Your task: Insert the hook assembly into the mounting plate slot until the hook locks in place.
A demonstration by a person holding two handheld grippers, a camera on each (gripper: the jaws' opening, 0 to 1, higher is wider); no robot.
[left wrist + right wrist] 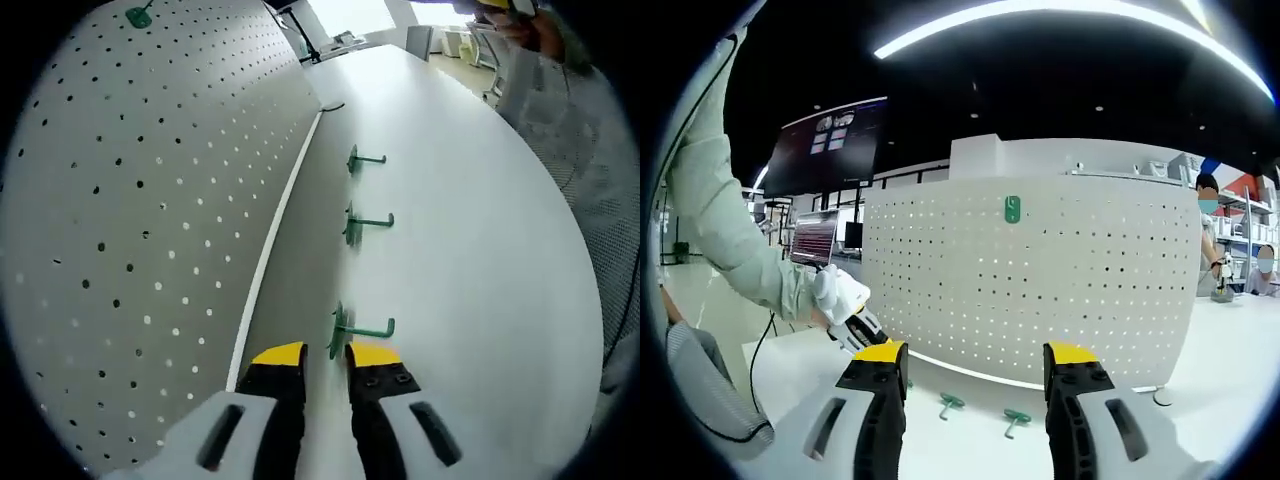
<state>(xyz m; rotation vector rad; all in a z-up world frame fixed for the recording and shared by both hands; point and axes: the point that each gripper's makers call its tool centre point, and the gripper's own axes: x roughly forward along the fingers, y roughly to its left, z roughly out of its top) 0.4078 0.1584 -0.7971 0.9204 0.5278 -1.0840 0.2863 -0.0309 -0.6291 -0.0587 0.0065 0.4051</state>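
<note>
White table stretches ahead in my left gripper view, with a white perforated pegboard panel standing along one side and carrying a small green mounting plate high up. Three green plastic hook assemblies lie in a row near the board's foot; the nearest green hook sits just past my left gripper, its flat base roughly in line with the gap between the yellow-tipped fingers and its stem running crosswise off to the view's right, ending in an upturned tip. These fingers stand slightly apart, holding nothing, with the base just ahead of them. In my right gripper view the same pegboard faces me square on, the green plate set upright near its top centre, slot detail too small to tell. My right gripper hangs well back with its fingers wide apart and empty, two hooks lying on the table between them and the board. I judge the left gripper the nearer one for the pickup.
</note>
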